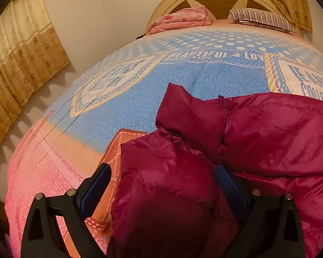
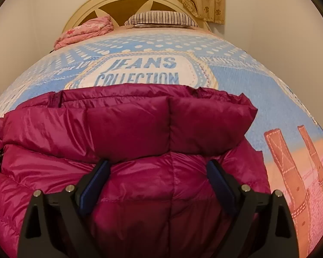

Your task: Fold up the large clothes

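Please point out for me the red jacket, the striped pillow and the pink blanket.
red jacket point(image 2: 140, 172): right wrist view, on the padded panel between the open tongs.
striped pillow point(image 2: 161, 18): right wrist view, on its striped front edge.
pink blanket point(image 1: 180, 20): left wrist view, on the middle of the folded bundle.

Left gripper point(image 1: 163, 169), jaws spread wide, is seen astride a puffy magenta quilted down jacket point(image 1: 258, 133) laid on a blue-and-pink printed bedspread point(image 1: 127, 107).
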### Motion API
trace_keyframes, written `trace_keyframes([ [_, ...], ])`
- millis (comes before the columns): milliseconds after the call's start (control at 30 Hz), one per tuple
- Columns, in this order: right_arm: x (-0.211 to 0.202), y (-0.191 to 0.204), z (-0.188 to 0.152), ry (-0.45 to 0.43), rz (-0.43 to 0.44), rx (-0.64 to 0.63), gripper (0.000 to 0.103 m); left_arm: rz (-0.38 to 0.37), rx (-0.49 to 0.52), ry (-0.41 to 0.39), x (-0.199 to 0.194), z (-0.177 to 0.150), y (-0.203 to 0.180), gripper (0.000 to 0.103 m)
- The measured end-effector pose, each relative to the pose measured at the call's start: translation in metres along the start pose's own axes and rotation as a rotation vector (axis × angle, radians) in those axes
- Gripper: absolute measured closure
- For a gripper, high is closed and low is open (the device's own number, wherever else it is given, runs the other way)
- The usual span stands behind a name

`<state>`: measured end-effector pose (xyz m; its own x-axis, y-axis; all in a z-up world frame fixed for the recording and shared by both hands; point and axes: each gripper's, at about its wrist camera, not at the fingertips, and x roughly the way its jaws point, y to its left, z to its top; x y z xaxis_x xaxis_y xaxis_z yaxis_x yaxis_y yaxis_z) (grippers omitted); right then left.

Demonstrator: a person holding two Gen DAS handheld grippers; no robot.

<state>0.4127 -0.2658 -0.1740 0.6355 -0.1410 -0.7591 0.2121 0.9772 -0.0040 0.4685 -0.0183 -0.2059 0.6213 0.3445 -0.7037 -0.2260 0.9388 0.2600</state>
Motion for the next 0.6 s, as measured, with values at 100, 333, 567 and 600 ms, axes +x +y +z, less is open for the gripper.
trace_keyframes([
  [100,0.0014,0.0004,0.0003,0.005,-0.005,-0.001,0.010,0.002,0.000,0.001,0.0000,0.0001,-0.0003,0.005],
  [333,0.0031,0.0012,0.0003,0.008,-0.017,-0.005,0.009,0.002,0.001,0.001,0.0002,-0.0001,0.0001,0.004],
  [567,0.0038,0.0021,0.0000,0.012,-0.028,-0.011,0.009,0.003,0.001,0.001,-0.0001,-0.0001,-0.0001,0.004],
  [600,0.0039,0.0023,-0.0001,0.012,-0.030,-0.012,0.009,0.004,0.002,0.000,-0.0001,-0.0001,-0.0003,0.004],
])
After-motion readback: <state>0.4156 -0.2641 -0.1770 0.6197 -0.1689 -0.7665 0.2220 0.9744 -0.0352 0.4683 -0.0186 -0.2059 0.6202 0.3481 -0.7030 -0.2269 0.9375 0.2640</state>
